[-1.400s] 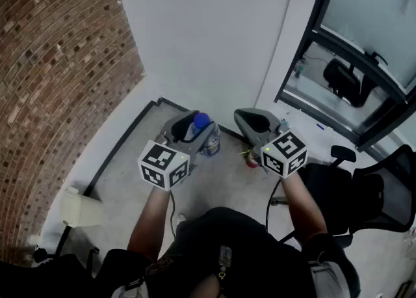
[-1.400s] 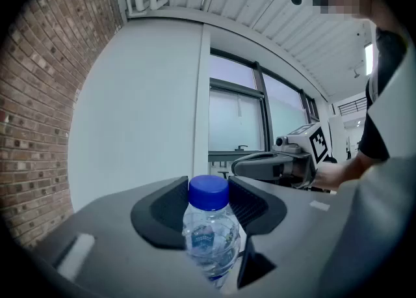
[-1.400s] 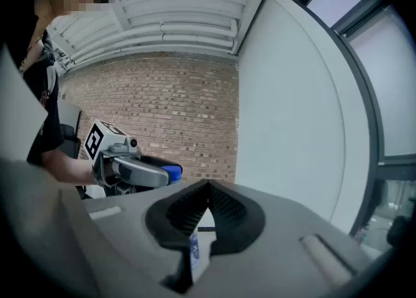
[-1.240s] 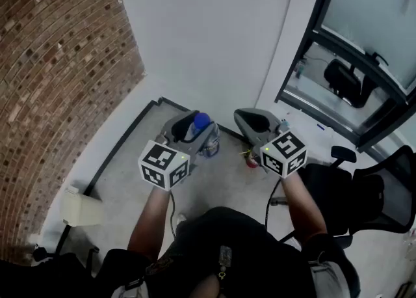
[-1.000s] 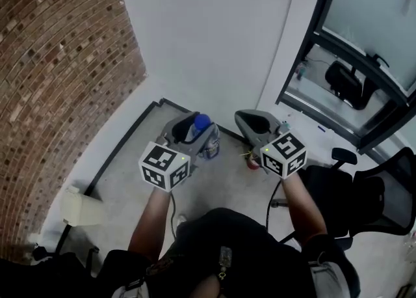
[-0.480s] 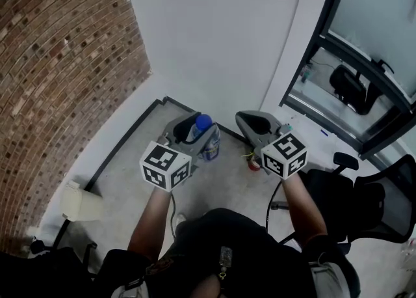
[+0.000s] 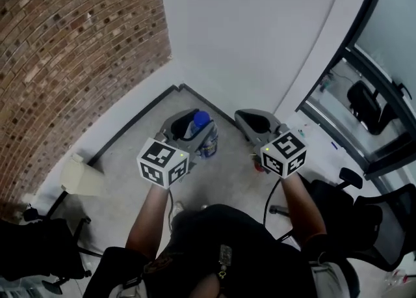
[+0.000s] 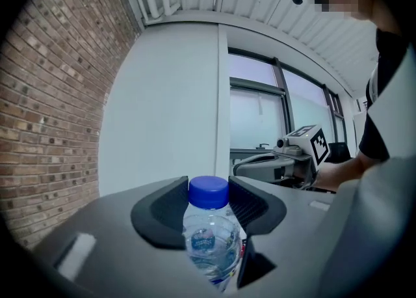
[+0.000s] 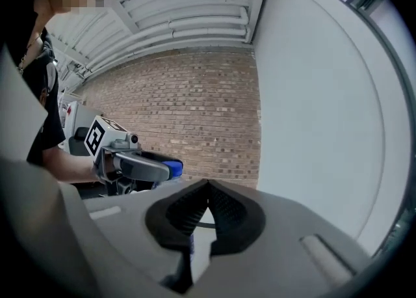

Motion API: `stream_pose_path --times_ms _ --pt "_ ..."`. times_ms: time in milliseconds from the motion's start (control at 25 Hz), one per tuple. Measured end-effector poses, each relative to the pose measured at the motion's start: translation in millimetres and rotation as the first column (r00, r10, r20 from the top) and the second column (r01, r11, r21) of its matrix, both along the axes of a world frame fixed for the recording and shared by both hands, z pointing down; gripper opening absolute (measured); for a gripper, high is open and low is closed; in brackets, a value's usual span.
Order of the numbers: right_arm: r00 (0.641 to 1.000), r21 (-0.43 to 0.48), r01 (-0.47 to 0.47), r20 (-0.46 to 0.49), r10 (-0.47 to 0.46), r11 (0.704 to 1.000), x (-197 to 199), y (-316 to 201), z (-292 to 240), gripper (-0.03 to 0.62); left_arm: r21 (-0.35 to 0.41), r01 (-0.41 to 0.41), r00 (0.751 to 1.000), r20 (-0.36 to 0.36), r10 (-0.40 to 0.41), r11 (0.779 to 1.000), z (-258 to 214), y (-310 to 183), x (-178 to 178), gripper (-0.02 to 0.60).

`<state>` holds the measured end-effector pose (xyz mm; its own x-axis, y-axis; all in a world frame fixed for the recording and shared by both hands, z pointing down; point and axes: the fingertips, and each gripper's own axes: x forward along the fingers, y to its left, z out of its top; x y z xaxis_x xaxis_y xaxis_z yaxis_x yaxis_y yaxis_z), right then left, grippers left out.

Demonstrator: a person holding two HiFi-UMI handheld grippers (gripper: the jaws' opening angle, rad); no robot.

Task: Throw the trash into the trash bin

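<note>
A clear plastic bottle with a blue cap is clamped between the jaws of my left gripper, held out level above the concrete floor. In the left gripper view the bottle stands upright between the black pads, and the left gripper is shut on its neck. My right gripper is held beside it at the same height. In the right gripper view the right gripper has its pad tips meeting, with nothing plainly between them. A small red thing shows below it; I cannot tell whether it is held.
A brick wall meets a white wall at a corner ahead. A white box-like object sits on the floor by the brick wall. A black chair stands at the lower left, another chair at the right below a glass partition.
The view has swung: the wall corner and the white object have shifted up and right in the picture. Both grippers stay side by side, the bottle still in the left one.
</note>
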<state>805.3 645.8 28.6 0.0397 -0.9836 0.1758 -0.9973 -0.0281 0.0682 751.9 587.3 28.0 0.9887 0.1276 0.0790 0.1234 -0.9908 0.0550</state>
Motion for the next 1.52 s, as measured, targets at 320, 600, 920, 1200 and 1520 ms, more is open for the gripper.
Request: stream_pose_path --times_ms 320,600,920,1200,1520 --pt "0.978 -0.006 0.21 0.023 -0.209 0.978 -43.7 -61.2 9.4 0.003 -0.006 0.231 0.973 0.021 -0.23 0.973 8.5 -54.6 -61.1 0.2" --pt "0.903 -0.007 0.428 0.053 -0.427 0.904 -110.5 -119.2 18.4 0.003 -0.008 0.468 0.883 0.043 -0.468 0.883 14.0 -100.3 -145.4 0.199" --pt "0.785 0.011 0.614 0.094 -0.612 0.789 -197.5 -172.3 31.3 0.003 0.005 0.669 0.741 0.08 -0.667 0.744 22.3 -128.5 -251.3 0.199" --pt "0.65 0.009 0.757 0.099 -0.754 0.653 -293.6 -204.7 40.4 0.003 -0.019 0.811 0.584 0.094 -0.807 0.585 34.1 -137.8 -355.3 0.199" --pt "0.526 0.0 0.849 0.082 -0.847 0.528 -390.5 -240.2 42.2 0.003 -0.028 0.89 0.455 0.089 -0.886 0.454 35.9 -154.1 -452.6 0.199"
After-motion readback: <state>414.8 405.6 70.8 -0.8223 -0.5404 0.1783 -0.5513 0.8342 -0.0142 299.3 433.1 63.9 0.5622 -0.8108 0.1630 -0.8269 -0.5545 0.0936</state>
